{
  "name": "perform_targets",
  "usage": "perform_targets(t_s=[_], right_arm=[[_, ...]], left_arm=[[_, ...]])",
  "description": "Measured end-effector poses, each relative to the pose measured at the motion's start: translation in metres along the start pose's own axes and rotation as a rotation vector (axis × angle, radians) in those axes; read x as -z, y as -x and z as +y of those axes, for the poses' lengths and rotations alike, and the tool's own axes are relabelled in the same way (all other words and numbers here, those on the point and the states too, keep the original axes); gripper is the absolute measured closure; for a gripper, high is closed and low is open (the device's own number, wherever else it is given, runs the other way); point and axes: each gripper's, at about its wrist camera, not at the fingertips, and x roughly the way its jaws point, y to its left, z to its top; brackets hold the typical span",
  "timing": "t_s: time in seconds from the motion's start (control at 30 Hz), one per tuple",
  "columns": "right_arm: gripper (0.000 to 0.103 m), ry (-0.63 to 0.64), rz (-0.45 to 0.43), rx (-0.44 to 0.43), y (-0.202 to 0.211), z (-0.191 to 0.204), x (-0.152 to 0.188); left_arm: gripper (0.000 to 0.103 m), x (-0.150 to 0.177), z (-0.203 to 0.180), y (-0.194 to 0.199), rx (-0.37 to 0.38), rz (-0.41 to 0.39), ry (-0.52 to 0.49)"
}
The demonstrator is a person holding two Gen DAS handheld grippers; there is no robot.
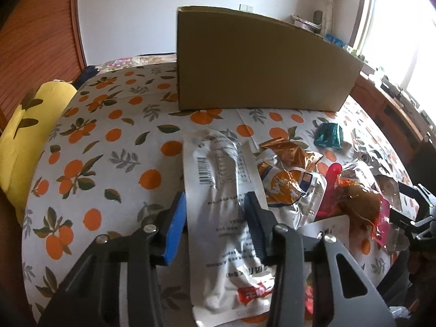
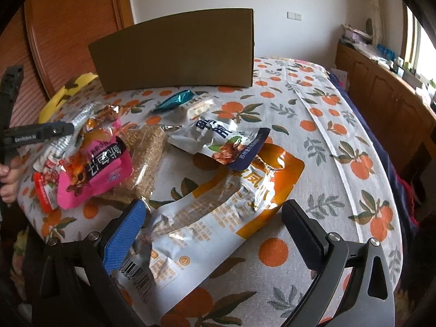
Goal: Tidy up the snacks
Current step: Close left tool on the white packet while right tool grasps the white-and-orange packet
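Note:
A brown cardboard box (image 1: 259, 62) stands at the back of the table; it also shows in the right wrist view (image 2: 177, 54). My left gripper (image 1: 215, 215) is open, its blue-padded fingers either side of a long white snack packet (image 1: 220, 204) lying flat. My right gripper (image 2: 215, 218) is open over an orange and white pouch (image 2: 218, 218). Other snacks lie loose: a pink packet (image 2: 95, 169), a white and navy packet (image 2: 218, 139), a teal packet (image 2: 174, 100), a clear bag of brown crisps (image 2: 147, 160).
The table has an orange-print cloth (image 1: 95, 150). A yellow cushion (image 1: 24, 141) lies at its left edge. A wooden sideboard (image 2: 381, 95) with small items runs along the right under a window. The left gripper's body (image 2: 35, 133) reaches in from the left.

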Motion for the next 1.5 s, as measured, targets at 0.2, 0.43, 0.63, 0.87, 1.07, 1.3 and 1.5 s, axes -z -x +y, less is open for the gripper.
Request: perform_targets(t_s=[0.2, 0.43, 0.63, 0.87, 1.07, 1.3, 1.5], right_arm=[[0.022, 0.029, 0.020, 0.026, -0.002, -0.006, -0.006], [0.060, 0.021, 0.008, 0.022, 0.007, -0.014, -0.012], [0.064, 0.025, 0.010, 0.008, 0.013, -0.016, -0.012], [0.065, 0.008, 0.012, 0.009, 0.019, -0.026, -0.013], [0.043, 0.023, 0.013, 0.034, 0.015, -0.022, -0.013], [0.030, 0.017, 0.033, 0.074, -0.003, -0.029, -0.025], [0.043, 0.040, 0.076, 0.059, -0.016, -0.034, -0.030]], left_arm=[[0.064, 0.002, 0.004, 0.005, -0.038, -0.015, -0.011], [0.066, 0.002, 0.000, 0.011, -0.073, -0.036, -0.050], [0.066, 0.005, 0.000, 0.017, -0.066, -0.042, -0.044], [0.066, 0.007, 0.001, 0.015, -0.071, -0.031, -0.044], [0.066, 0.007, 0.001, 0.014, -0.065, -0.032, -0.038], [0.066, 0.008, 0.001, 0.013, -0.055, -0.030, -0.037], [0.067, 0.010, -0.004, 0.017, -0.055, -0.043, -0.058]])
